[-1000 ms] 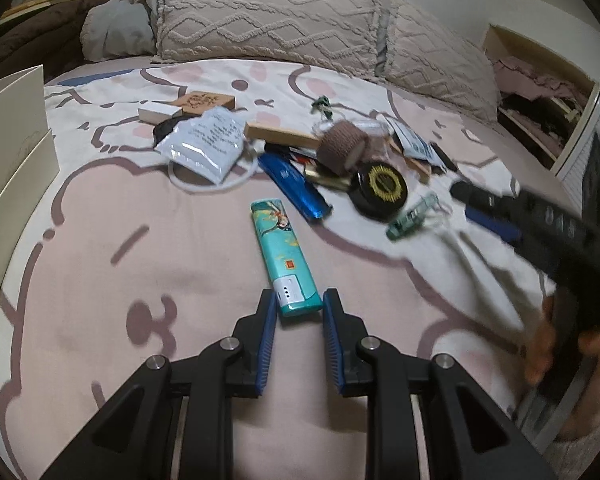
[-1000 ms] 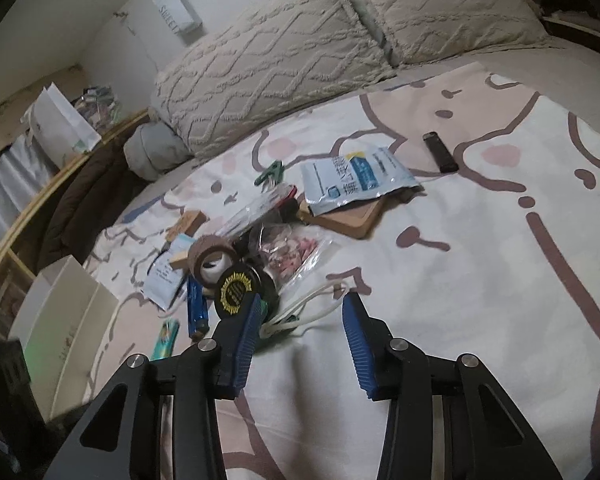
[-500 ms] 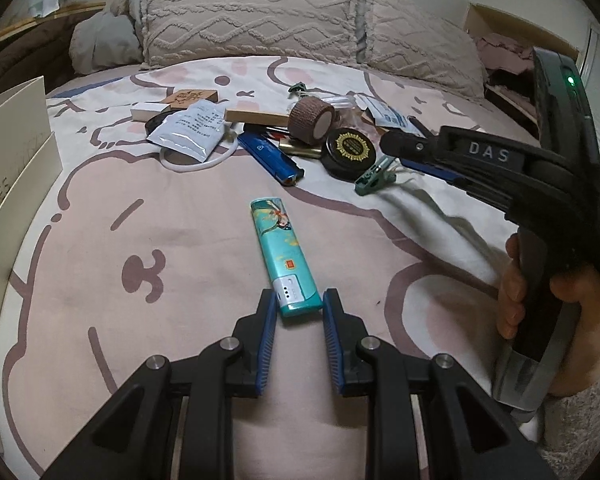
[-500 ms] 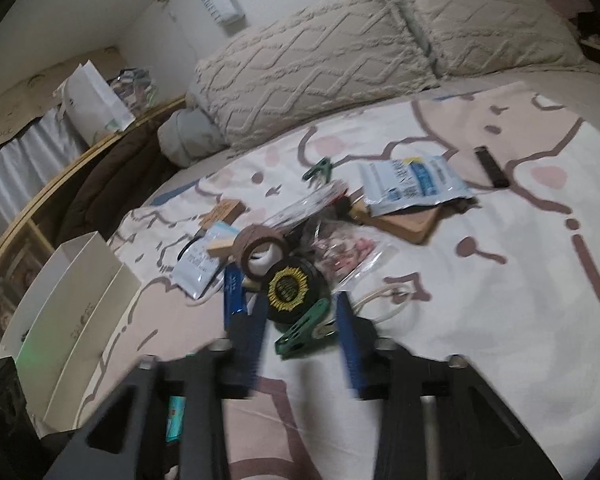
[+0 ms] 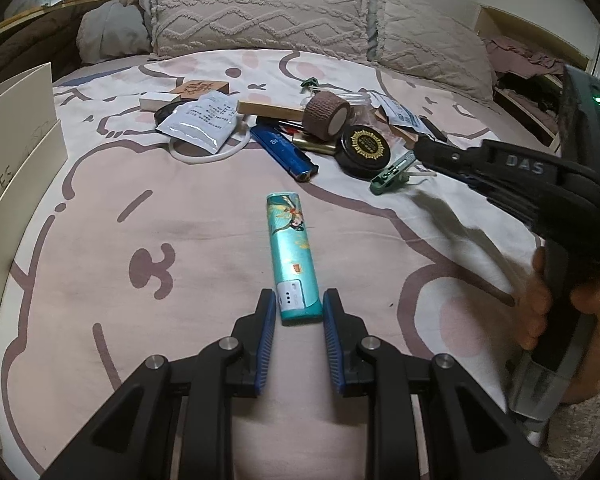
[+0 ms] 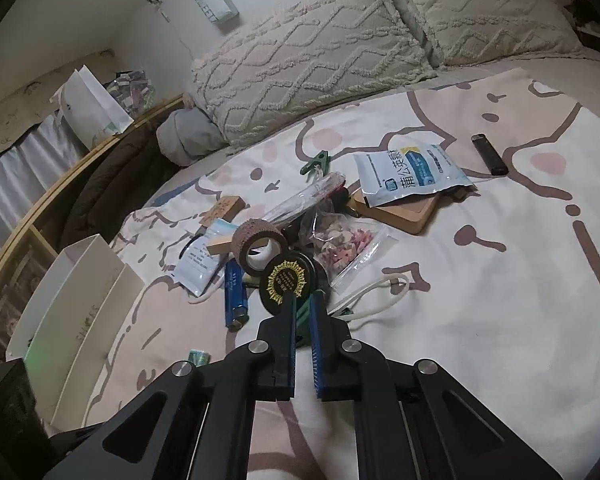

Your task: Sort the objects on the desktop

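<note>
My left gripper is shut on the near end of a teal patterned lighter and holds it over the pink bedspread. My right gripper is shut on a green clothes peg, seen at the pile's near edge in the left wrist view. The peg lies beside a black round tin with a gold emblem. The pile also holds a brown tape roll, a blue lighter and a white sachet.
A cream open box stands at the left edge of the bed. A second green peg, a blue-and-white pouch on a wooden board, a black lighter and a bag of pink pieces lie further back. Pillows line the headboard.
My right gripper has moved in towards the pile and closed from wide open onto the green peg. My left gripper keeps its hold on the teal lighter, which it has drawn back from the pile.
</note>
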Available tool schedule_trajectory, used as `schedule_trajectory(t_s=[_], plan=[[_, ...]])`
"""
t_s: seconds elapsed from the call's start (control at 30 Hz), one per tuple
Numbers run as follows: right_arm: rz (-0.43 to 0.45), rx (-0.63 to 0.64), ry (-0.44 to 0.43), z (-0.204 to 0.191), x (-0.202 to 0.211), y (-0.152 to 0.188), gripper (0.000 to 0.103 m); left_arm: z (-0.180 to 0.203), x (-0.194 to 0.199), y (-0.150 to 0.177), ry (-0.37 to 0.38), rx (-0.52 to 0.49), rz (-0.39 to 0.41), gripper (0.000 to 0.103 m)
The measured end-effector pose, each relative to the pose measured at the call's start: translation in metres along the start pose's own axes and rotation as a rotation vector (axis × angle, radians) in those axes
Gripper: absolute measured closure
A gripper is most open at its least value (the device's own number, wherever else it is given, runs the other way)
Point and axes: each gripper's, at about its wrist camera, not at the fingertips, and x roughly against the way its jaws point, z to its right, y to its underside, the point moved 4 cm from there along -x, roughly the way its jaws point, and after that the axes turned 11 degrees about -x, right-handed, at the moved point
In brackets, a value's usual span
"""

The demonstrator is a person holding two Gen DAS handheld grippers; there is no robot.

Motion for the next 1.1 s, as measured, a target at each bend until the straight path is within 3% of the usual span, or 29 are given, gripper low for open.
schedule_trajectory(t_s=[0.07,0.13,0.23,0.53,0.6,0.63,0.67,0.7,0.87,0.93,1.1], plan=[[-0.001,-0.005,-0.009,-0.001,0.005,0.001,0.096,0.000,0.000,-0.001,-0.002,-0.002,-0.002,0.076],[0.000,-0.012,-0.021,-0.003,0.011,0.000,0.096,0.000,0.000,-0.001,-0.003,-0.004,-0.002,0.059],[-0.001,0.000,-0.026,-0.007,0.019,0.000,0.096,0.000,0.000,-0.001,-0.022,-0.012,-0.004,0.042],[0.048,0.064,0.067,-0.007,0.018,-0.002,0.094,-0.007,-0.002,0.000,-0.048,0.005,-0.008,0.042],[0.051,0.082,0.067,-0.009,0.017,-0.002,0.084,-0.008,-0.002,0.000,-0.060,-0.002,-0.009,0.042],[0.047,0.084,0.065,-0.009,0.016,-0.002,0.059,-0.008,-0.001,0.000,-0.067,-0.006,-0.011,0.042],[0.046,0.085,0.063,-0.009,0.015,-0.002,0.026,-0.009,-0.001,0.000,-0.078,-0.011,-0.015,0.042],[0.050,0.087,0.060,-0.008,0.014,-0.002,0.020,-0.010,-0.001,0.000,-0.089,-0.015,-0.018,0.042],[0.030,0.120,0.059,-0.010,0.007,-0.002,0.021,-0.023,0.000,0.000,-0.132,-0.007,-0.030,0.042],[0.024,0.129,0.063,-0.011,0.004,-0.001,0.021,-0.032,0.000,0.000,-0.167,-0.001,-0.037,0.038],[-0.020,0.136,0.046,-0.013,-0.008,0.001,0.043,-0.055,0.001,-0.001,-0.228,0.046,-0.037,0.035]])
